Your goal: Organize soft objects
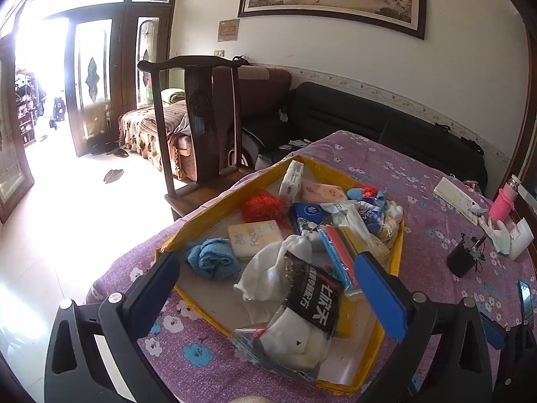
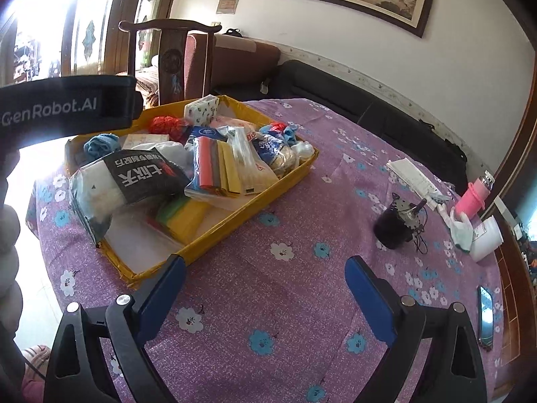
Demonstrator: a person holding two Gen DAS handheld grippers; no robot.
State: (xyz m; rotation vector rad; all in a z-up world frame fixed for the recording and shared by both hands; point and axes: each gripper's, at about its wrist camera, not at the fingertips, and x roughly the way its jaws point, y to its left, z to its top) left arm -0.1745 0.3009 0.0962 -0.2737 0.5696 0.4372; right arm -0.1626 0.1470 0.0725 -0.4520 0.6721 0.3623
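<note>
**Yellow tray holds the soft goods; both claws spread and empty**

Left wrist view: yellow shallow cardboard tray sits on the purple floral tablecloth, heaped with soft items. Left gripper hangs over its near end, fingers spread wide, holding nothing. Between them lies a clear bag of white cotton with a black label; the label's characters are upside down, not confidently readable. Rolled blue towel sits beside a cream tissue pack printed "face".

Right wrist view: right gripper spread, empty, over bare cloth just beside the tray. A black strap reads "GenRobot.AI".

Judgement: soft things already lie gathered in the tray; sorting could be underway or finished. Any grasp of the bag calls for a gentle pinch on crinkly plastic.
</note>
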